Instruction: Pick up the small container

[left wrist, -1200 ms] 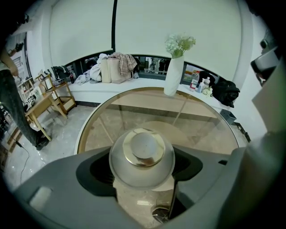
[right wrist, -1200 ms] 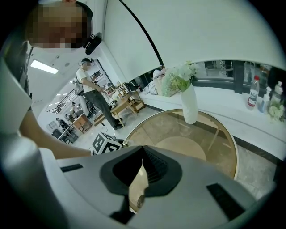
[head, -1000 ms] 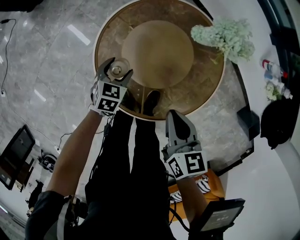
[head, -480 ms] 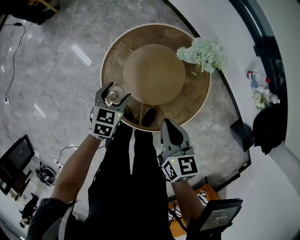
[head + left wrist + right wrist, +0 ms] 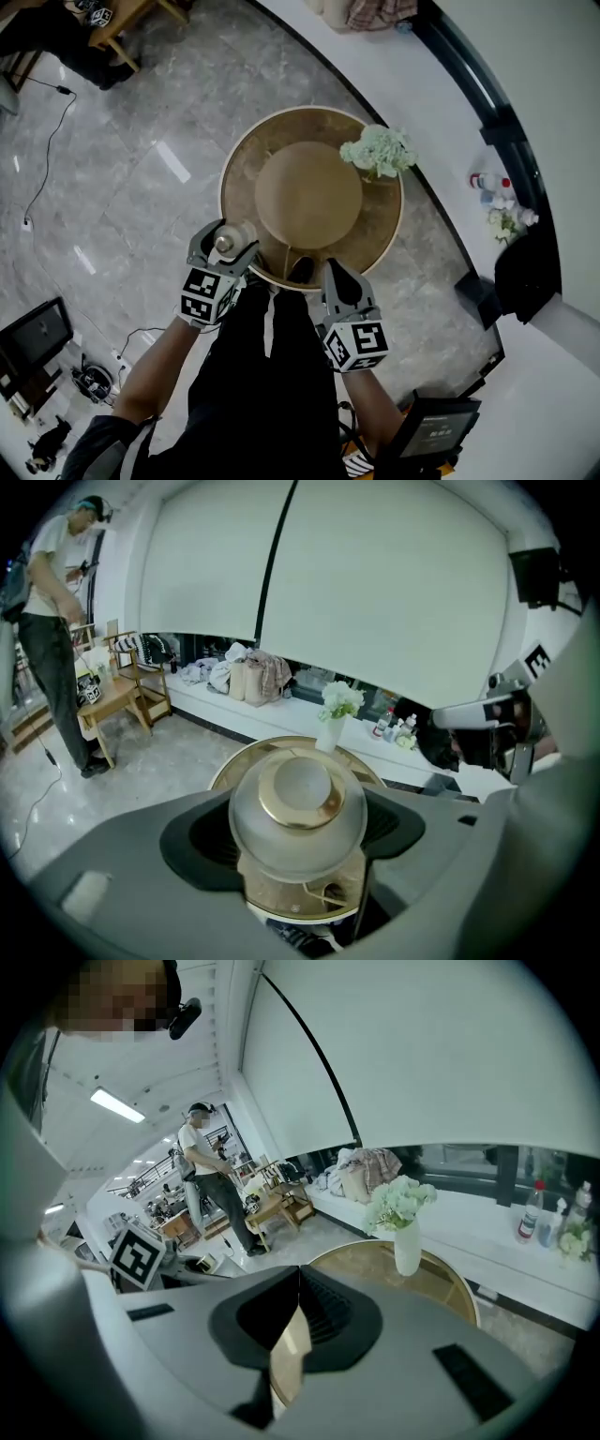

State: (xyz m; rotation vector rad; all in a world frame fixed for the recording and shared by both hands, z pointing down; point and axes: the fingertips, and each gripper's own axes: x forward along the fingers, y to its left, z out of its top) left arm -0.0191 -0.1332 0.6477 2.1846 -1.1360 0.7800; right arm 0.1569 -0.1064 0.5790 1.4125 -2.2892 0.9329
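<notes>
The small container (image 5: 226, 240) is a frosted glass jar with a gold lid. My left gripper (image 5: 225, 247) is shut on it and holds it over the near-left rim of the round brown table (image 5: 375, 230). In the left gripper view the container (image 5: 298, 803) fills the gap between the grey fingers (image 5: 202, 841) of the left gripper (image 5: 298, 834), with the table (image 5: 239, 761) below and behind it. My right gripper (image 5: 334, 274) hovers at the table's near edge, shut on nothing; in its own view the right gripper (image 5: 298, 1283) has its jaws together.
A white vase of pale flowers (image 5: 378, 150) stands on the table's far right side, also the vase (image 5: 405, 1241). Bottles (image 5: 487, 183) line a ledge at the right. A person (image 5: 56, 592) stands by a wooden table (image 5: 117, 696). Cables (image 5: 42, 159) cross the grey marble floor.
The head view has drawn back and the table looks smaller. Both grippers have pulled toward the table's near edge, the left one still shut on the container.
</notes>
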